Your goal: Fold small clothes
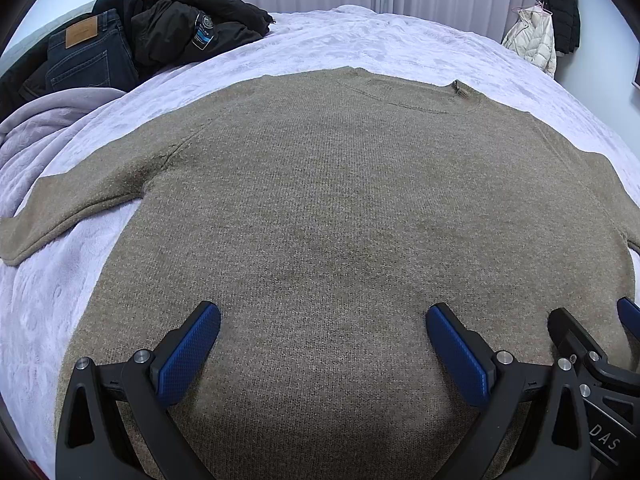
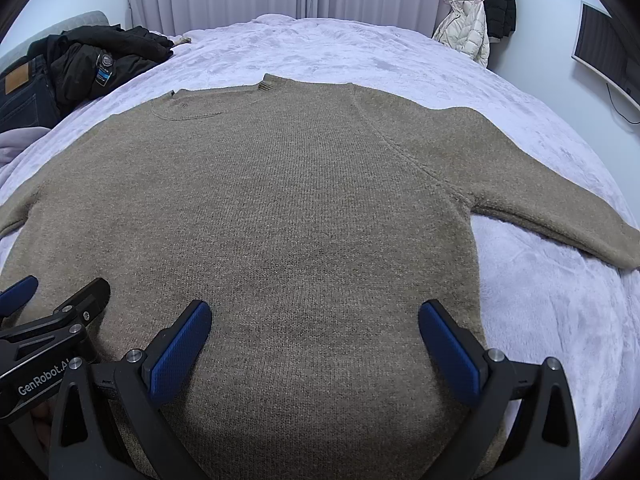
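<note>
— Two grippers, both over the hem end of the sweater, and neither has hold of anything. My left gripper has its blue pads spread wide apart with bare knit between them; my right gripper is spread the same way, just beside it.

— Where does the sweater lie?

— Flat on the pale fleece blanket, collar at the far end, left sleeve and right sleeve stretched out to either side. Not a single fold made yet, I judge.

— What worries you?

— The knit looks thick and loose. If I pinch only the top layer, the back layer may stay down and the fold would come out skewed. The fleece could also get caught in my pads along with the sweater near its edge.

— Anything else?

— My two grippers sit close together, so a sideways reach might knock one against the other. And the heap of dark jackets and jeans at the left corner leaves less room on that side.
</note>
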### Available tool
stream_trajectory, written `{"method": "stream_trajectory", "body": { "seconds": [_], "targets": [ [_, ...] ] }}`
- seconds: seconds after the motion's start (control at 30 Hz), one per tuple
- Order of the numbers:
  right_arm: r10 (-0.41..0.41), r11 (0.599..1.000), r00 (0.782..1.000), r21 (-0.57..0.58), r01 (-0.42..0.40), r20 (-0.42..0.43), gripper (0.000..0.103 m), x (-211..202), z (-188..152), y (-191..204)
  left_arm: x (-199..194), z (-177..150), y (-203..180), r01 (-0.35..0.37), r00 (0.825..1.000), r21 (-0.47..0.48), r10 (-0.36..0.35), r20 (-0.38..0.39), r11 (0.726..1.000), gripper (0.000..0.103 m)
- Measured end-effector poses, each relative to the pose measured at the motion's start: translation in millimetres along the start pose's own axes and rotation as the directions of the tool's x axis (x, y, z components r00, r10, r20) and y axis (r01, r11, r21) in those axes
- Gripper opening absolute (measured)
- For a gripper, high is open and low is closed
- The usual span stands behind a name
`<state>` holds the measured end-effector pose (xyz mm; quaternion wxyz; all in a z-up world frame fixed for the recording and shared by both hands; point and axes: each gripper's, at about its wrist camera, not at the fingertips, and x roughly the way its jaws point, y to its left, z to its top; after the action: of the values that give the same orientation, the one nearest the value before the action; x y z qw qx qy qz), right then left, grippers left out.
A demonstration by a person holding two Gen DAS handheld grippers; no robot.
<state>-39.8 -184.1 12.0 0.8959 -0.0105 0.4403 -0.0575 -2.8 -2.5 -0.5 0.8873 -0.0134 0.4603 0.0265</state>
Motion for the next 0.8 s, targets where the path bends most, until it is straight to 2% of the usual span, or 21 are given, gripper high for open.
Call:
{"method": "stream_trajectory", "body": {
  "seconds": [0.33,0.47,0.53,0.63,0.8],
  "targets": [
    [0.002,1.0,1.0,0.0,-0.002,-0.001,0.103,-0.7,0.5,0.1,0.1,0.7,-0.3,-0.004,1.0,0.002,0.004,-0.002,1.0,0.103],
    [0.017,1.0,1.0,0.009,-0.017,-0.021,0.103,7.3,1.9,-2.2,1.2,4.1,-2.5,-0.02,0.999,0.003,0.02,-0.03,1.0,0.103],
    [-0.008,1.0,0.999,-0.015,0.007,-0.036,0.103,6.1,5.9,2.4,1.6,5.5,0.3,0.001,0.999,-0.008,-0.001,-0.045,1.0,0.103],
    [0.013,1.0,1.0,0.002,-0.013,-0.01,0.103,4.3,1.8,-1.2,0.6,3.8,2.1,0.015,0.999,-0.013,-0.016,-0.043,1.0,0.103],
    [0.015,1.0,1.0,0.004,-0.015,-0.008,0.103,3.4,1.9,-0.7,-0.6,3.4,-5.3,-0.031,0.998,-0.011,0.03,-0.058,0.999,0.103]
  ]
}}
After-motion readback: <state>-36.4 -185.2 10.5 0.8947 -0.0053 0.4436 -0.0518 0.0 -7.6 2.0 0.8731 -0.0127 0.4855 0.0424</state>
